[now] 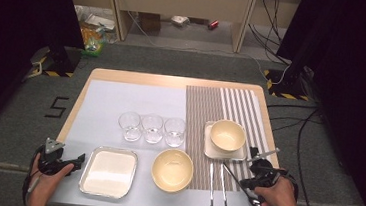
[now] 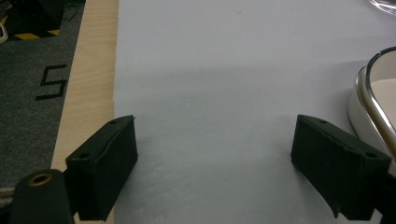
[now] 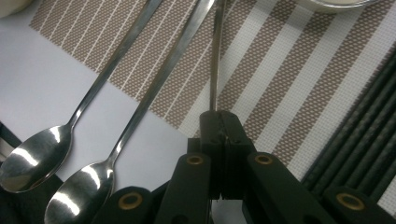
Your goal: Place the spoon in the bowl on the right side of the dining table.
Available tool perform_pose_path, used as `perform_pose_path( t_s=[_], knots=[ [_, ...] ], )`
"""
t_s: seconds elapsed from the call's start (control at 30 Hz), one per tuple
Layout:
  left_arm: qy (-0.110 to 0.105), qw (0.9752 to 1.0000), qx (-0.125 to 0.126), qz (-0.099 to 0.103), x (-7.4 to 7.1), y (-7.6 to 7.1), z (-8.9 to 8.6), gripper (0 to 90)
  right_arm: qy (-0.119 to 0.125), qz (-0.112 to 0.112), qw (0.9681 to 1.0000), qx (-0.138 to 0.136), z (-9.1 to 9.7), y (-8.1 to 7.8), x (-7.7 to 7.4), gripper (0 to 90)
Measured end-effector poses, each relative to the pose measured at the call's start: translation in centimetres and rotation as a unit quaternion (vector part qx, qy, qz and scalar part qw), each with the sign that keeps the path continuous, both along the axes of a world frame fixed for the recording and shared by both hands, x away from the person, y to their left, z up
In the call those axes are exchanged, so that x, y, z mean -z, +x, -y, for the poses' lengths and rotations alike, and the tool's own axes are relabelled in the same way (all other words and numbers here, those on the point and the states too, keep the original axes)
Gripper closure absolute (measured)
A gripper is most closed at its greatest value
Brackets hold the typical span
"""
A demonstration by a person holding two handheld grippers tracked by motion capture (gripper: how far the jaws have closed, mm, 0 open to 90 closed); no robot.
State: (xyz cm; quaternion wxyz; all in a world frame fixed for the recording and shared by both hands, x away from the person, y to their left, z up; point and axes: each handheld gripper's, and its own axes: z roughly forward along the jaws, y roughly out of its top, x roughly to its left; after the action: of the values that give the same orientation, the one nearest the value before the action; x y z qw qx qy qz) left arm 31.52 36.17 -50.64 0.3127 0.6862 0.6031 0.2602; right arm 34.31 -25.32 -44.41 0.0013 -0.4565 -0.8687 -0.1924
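- Your right gripper was clenched on the handle of a third spoon: in the right gripper view the two black jaws met around the thin steel shaft at centre frame, with no gap showing between them.
- That spoon's handle ran up toward the top of the frame over the striped placemat, parallel to the two spoons already laid to its left, the nearer spoon and the outer spoon.
- In the high view your right gripper sat at the lower right, just beside the pair of spoons near the bottom edge, below the small bowl on its square plate.
- Your left gripper was released, jaws standing wide apart over bare white table covering, with the metal tray at the right edge of the frame.
- You gripped the handle edge-on and fairly low, which probably let the bowl end swing; a hold nearer the balance point would have steadied it.
- To do this step well, you should have kept the handle parallel to its neighbours and matched their spacing before lowering.
- You should have set the spoon down flat before easing the jaws, so it did not roll against the nearer spoon.
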Motion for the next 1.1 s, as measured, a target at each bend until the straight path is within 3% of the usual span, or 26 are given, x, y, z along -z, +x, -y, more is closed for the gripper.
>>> perform_pose_path(
  t_s=[0.17,0.33,0.43,0.53,0.8,0.83,1.1],
  knots=[
    [0.0,1.0,0.0,0.0,0.0,0.0,0.0,13.6,-0.006,0.002,1.0,-0.001,-0.4,-0.1,0.1,87.6],
    [0.001,1.0,0.0,0.0,0.0,0.0,0.0,13.6,0.003,-0.004,1.0,0.006,-0.2,-0.1,0.3,84.9],
    [0.001,1.0,0.0,0.001,0.0,0.0,0.0,13.7,-0.009,-0.011,0.9999,-0.003,-0.3,-0.2,1.3,84.8],
    [0.0,1.0,0.0,0.0,0.0,0.0,0.0,13.6,0.007,-0.018,0.9998,0.01,0.0,-0.2,1.3,85.4],
    [0.001,1.0,0.0,0.0,0.0,0.0,0.0,13.6,0.022,-0.013,0.9996,0.014,0.5,-0.3,1.4,87.9],
    [0.001,1.0,0.0,-0.001,0.0,0.0,0.0,13.7,0.038,-0.013,0.9988,0.03,0.7,-0.4,1.2,89.1],
    [0.0,1.0,0.0,0.0,0.0,0.0,0.0,13.6,0.052,-0.008,0.9983,0.024,1.0,-0.7,1.2,89.6]
  ],
)
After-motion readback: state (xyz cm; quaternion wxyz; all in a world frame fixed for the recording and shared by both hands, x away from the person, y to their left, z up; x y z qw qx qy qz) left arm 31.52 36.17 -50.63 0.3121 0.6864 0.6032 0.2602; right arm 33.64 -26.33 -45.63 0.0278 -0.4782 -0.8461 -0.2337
